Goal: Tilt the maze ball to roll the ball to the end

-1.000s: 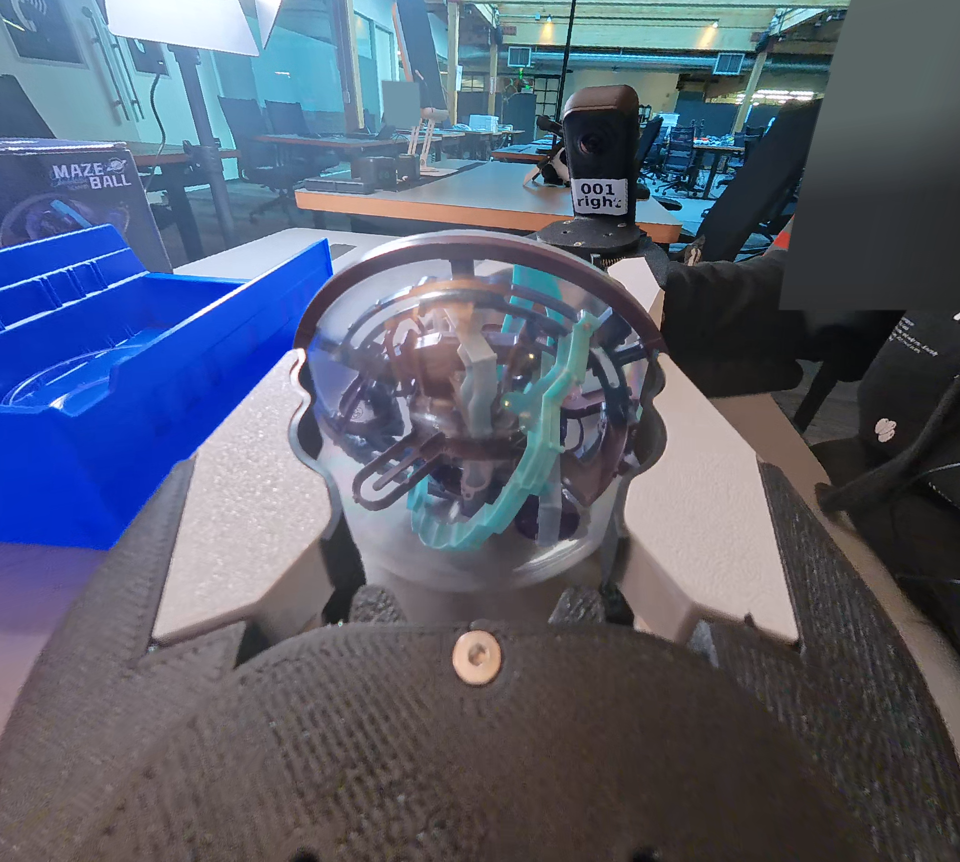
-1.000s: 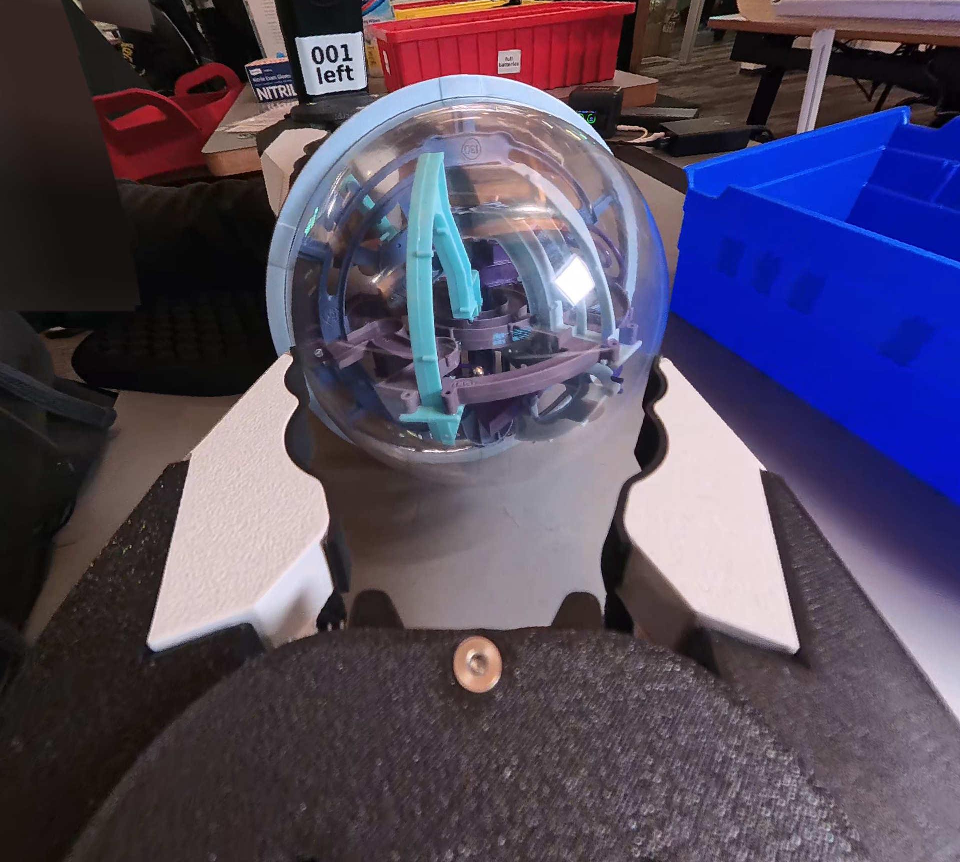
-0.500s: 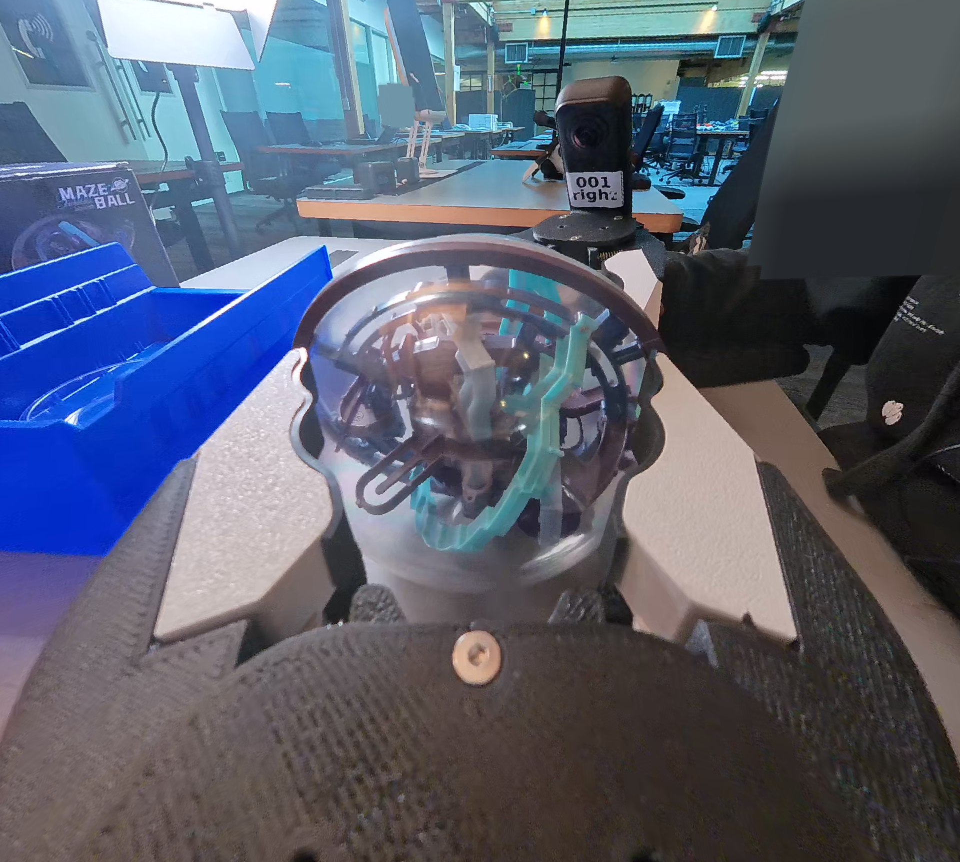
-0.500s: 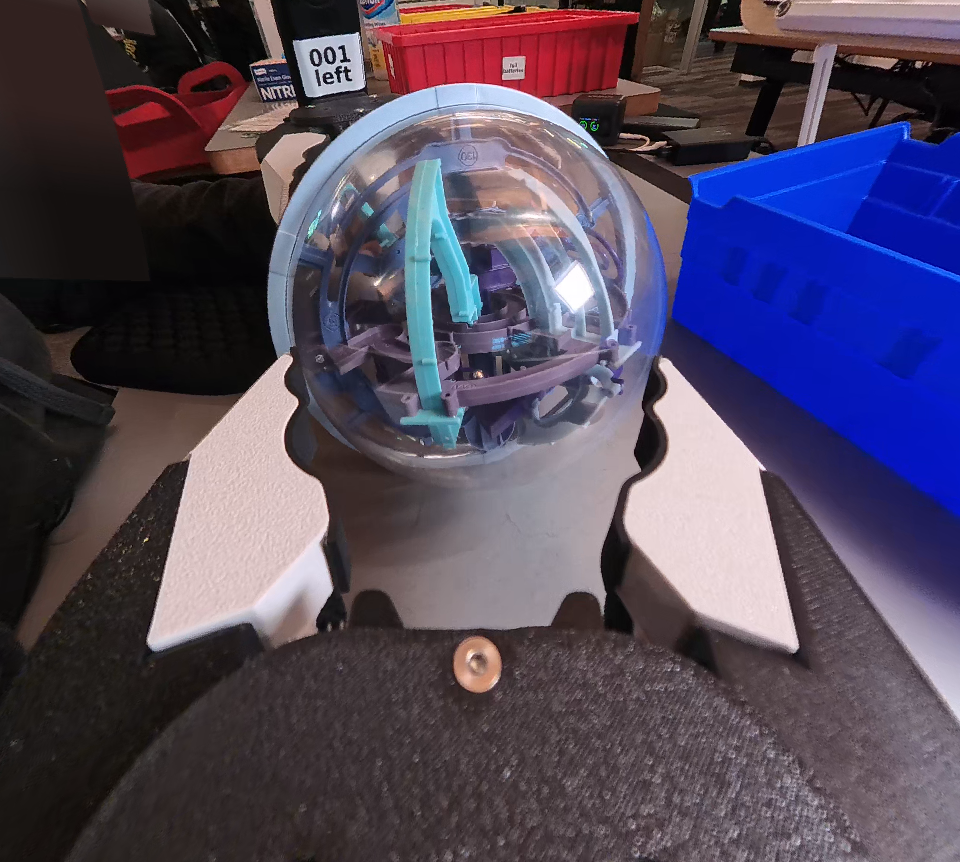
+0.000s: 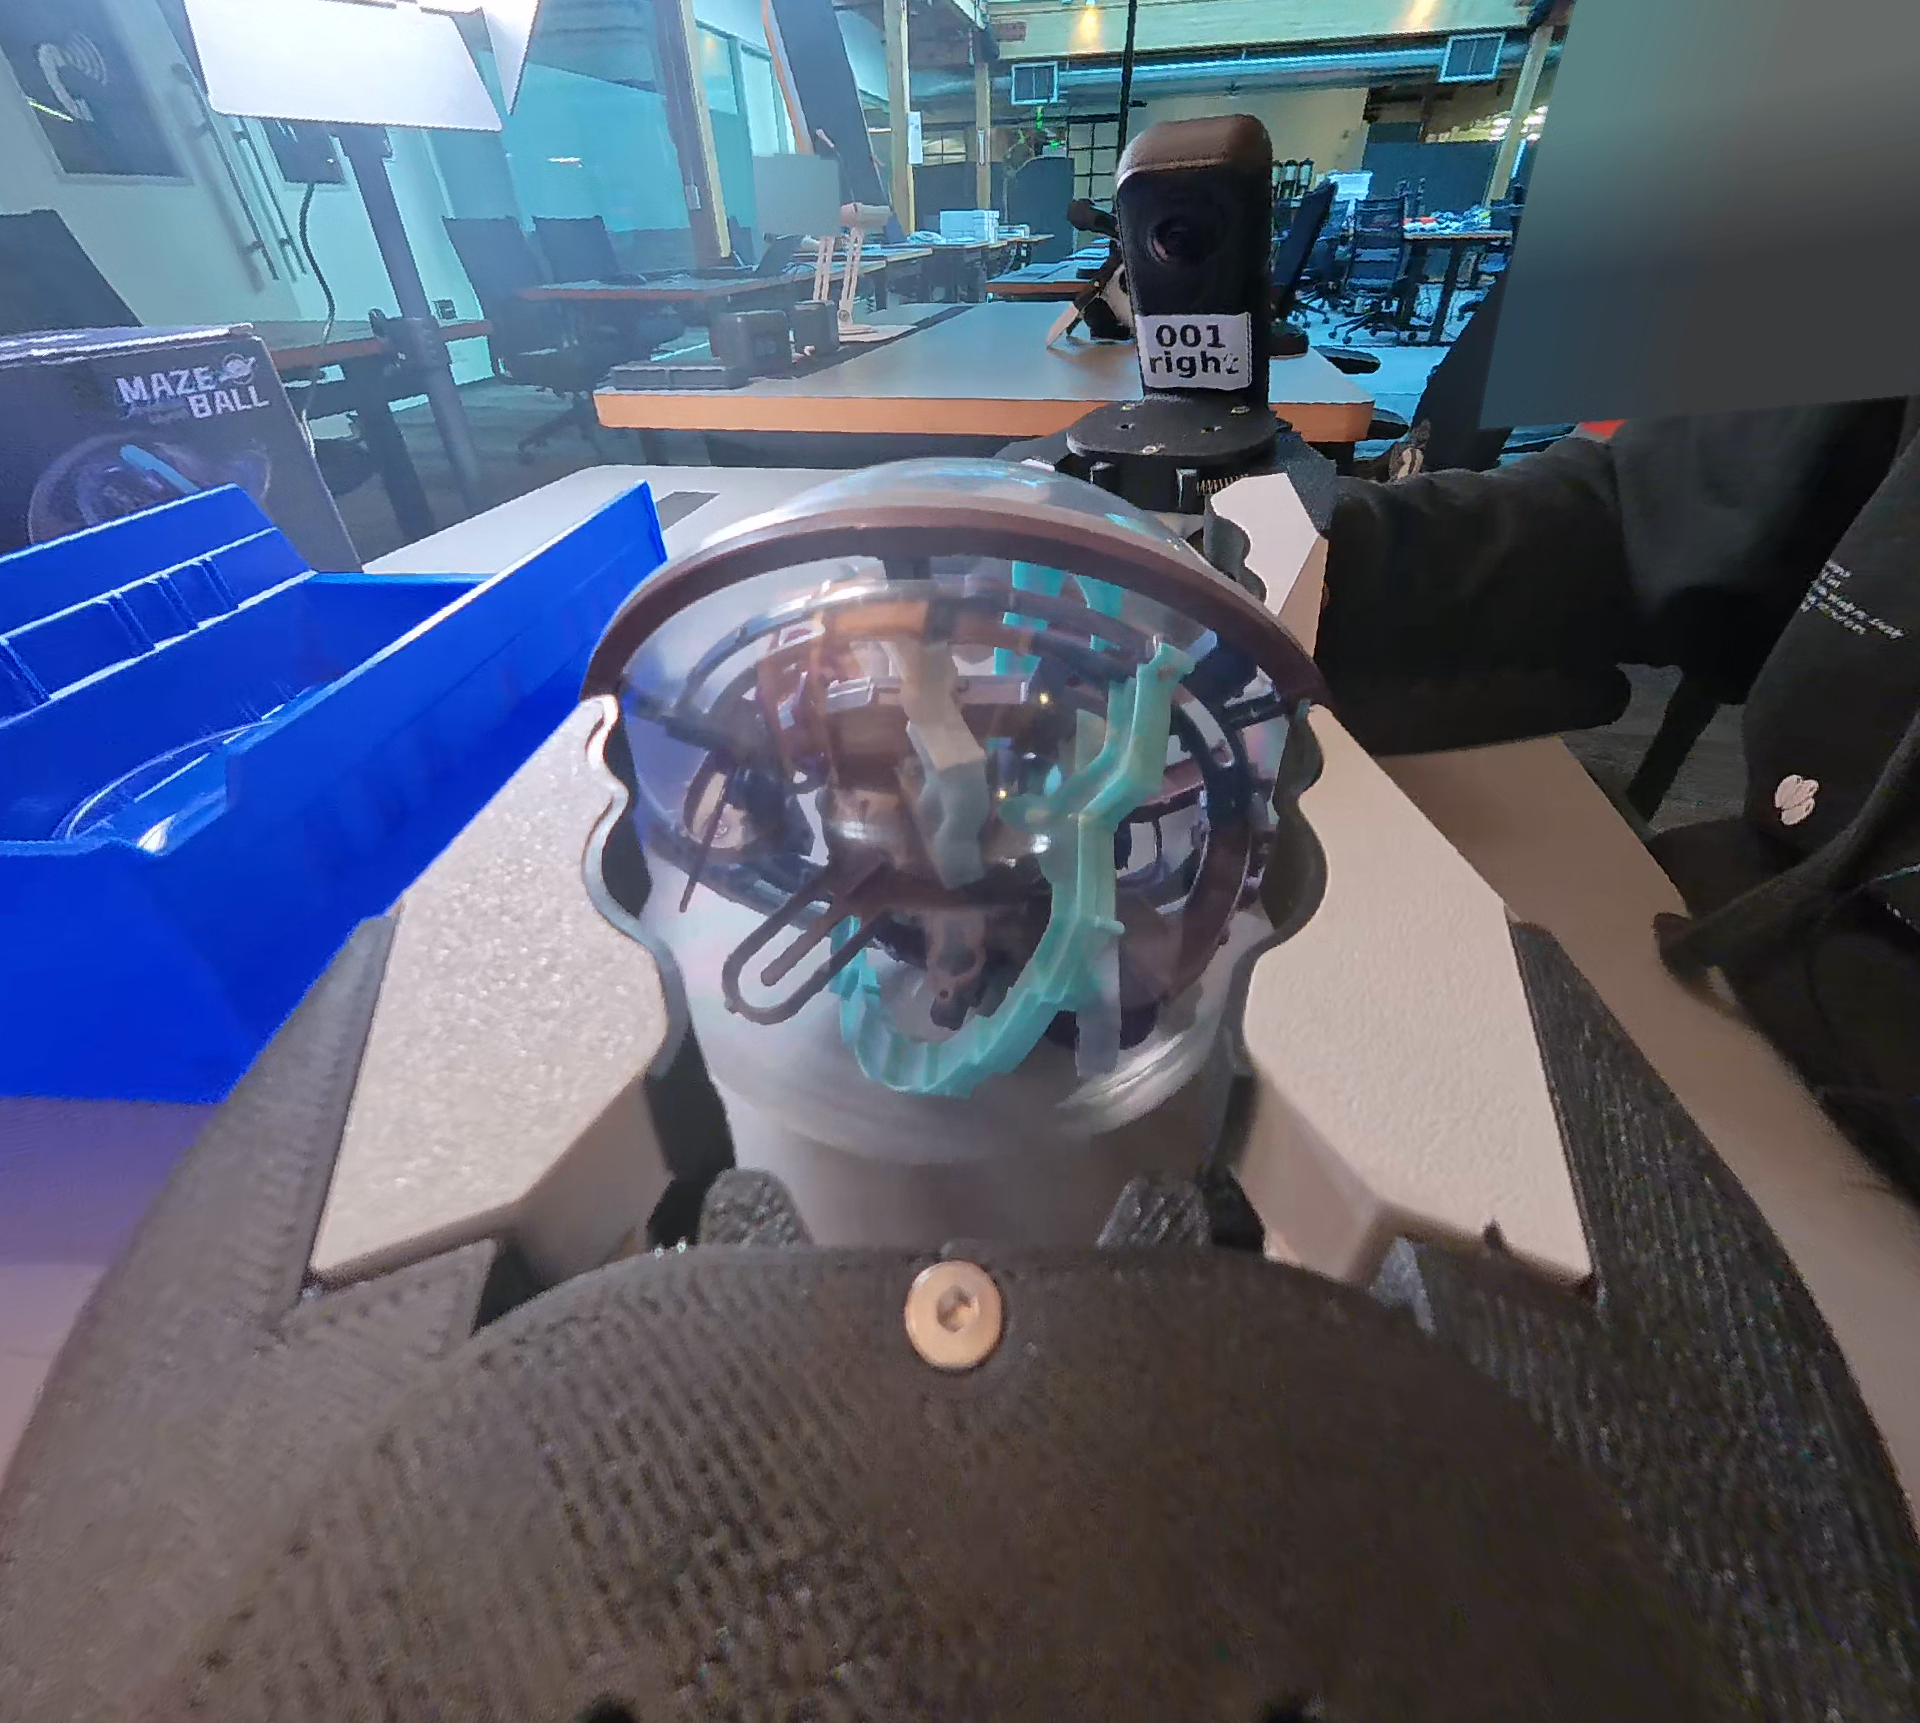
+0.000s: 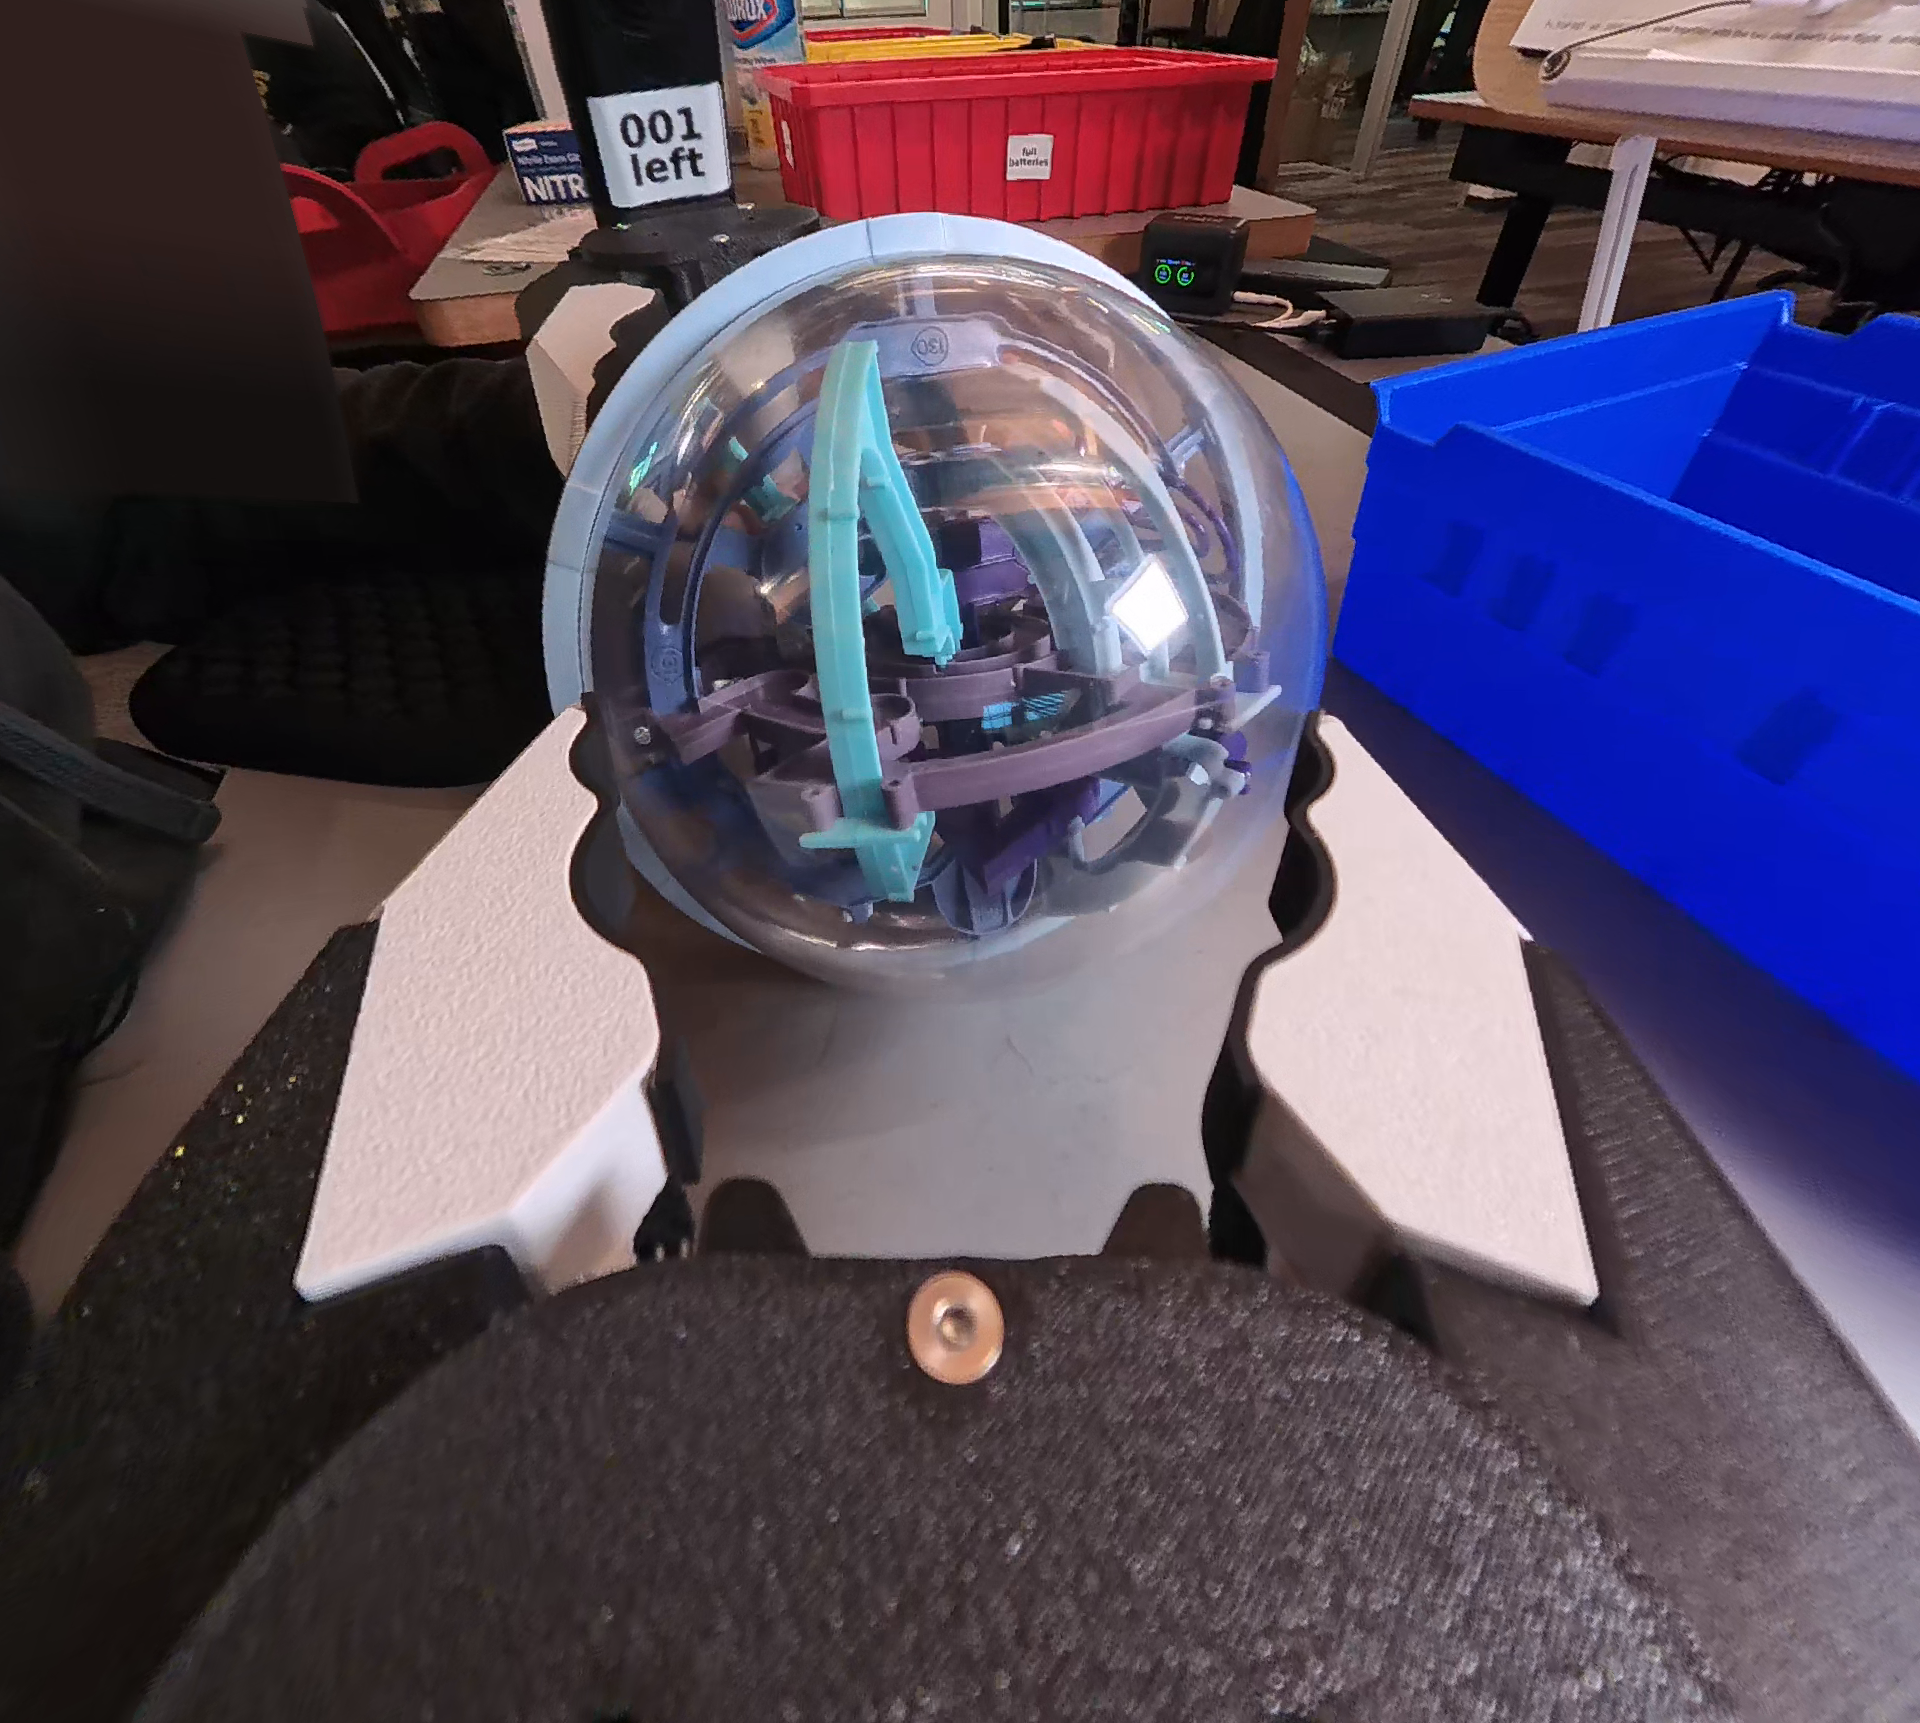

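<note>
Left wrist view — both tongs (image 5: 951, 852) (image 6: 940, 826) snug around the maze ball (image 5: 935, 800) — opposite sides.

The maze ball (image 6: 935, 624) has tipped slightly, its equator band rolling back.

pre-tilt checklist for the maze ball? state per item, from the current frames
1. Left gripper clamps the maze ball: ok, both fingers meet the shell's sides.
2. Right gripper clamps from the opposite side: ok, fingers flank the shell.
3. Ball lifted off the table: cannot tell; the underside sits low over it.
4. Small steel ball's place on the track: cannot tell, not made out in either view.
5. Blue bin apart from the shell: ok, a gap shows.
6. Shell seam ring closed: ok.
</note>
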The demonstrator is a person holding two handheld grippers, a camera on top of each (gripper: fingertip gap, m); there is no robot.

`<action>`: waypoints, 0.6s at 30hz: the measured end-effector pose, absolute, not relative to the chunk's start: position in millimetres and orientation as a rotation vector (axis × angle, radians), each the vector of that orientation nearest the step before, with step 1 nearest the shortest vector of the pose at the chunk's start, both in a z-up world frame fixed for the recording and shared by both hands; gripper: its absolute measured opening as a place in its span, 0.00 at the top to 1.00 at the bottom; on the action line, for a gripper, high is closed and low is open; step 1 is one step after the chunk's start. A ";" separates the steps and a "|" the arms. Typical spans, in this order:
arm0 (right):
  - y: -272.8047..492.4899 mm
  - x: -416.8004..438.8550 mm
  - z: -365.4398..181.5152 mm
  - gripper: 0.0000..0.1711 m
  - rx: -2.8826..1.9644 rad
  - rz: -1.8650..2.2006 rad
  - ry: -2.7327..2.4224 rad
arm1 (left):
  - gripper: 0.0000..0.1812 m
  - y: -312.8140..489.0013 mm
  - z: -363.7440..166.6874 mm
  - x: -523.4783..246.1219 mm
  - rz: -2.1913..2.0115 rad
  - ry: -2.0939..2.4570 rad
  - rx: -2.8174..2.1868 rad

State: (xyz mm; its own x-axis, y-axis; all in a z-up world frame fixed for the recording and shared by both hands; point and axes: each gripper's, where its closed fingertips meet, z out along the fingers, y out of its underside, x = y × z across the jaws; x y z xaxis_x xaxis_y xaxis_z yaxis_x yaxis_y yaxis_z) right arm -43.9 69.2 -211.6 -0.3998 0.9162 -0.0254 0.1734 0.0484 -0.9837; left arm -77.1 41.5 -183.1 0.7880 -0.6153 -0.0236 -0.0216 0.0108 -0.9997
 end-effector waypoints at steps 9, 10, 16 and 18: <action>71.1 -41.9 -213.9 0.25 -1.132 1.475 -1.665 | 0.36 44.9 -173.6 -67.8 -0.423 0.537 -1.510; 70.4 -41.6 -214.7 0.25 -1.135 1.486 -1.668 | 0.37 44.8 -172.1 -66.4 -0.415 0.541 -1.505; 69.1 -42.8 -215.6 0.25 -1.148 1.517 -1.662 | 0.37 44.6 -169.8 -66.6 -0.413 0.533 -1.499; 69.3 -43.2 -215.4 0.25 -1.153 1.523 -1.656 | 0.37 44.6 -169.7 -67.7 -0.420 0.526 -1.494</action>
State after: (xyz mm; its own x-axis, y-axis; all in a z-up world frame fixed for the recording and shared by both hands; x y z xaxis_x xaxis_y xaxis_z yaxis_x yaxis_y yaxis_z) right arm -43.2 69.3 -215.4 -0.4395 0.8899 -0.1219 0.1959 -0.0375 -0.9799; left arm -67.7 44.6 -169.7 0.8201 -0.5679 -0.0709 -0.0569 0.0425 -0.9975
